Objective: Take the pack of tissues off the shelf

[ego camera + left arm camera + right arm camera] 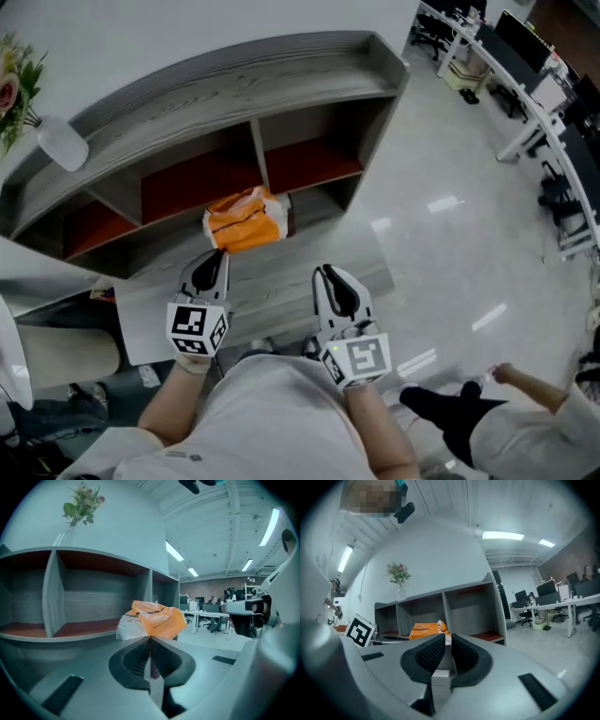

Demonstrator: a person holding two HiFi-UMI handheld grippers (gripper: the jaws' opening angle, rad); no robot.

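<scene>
The pack of tissues [246, 221], orange and white in crinkled film, sits at the front edge of the grey shelf [234, 84], before the divider between the middle and right compartments. My left gripper [219, 255] is just below it, jaws closed, and the pack's [153, 618] lower orange corner runs down into the closed tips of the left gripper [150, 638]. My right gripper [324, 272] hangs to the right of the pack, apart from it, shut with nothing between its pads. From the right gripper [449, 638] view, the pack [426, 630] shows left of the tips.
The shelf has red-floored compartments [192, 183]. A vase with flowers [58, 141] stands on its top at the left. A low grey ledge [281, 291] lies under the grippers. Desks and chairs [525, 75] fill the right, and another person [525, 412] is at the lower right.
</scene>
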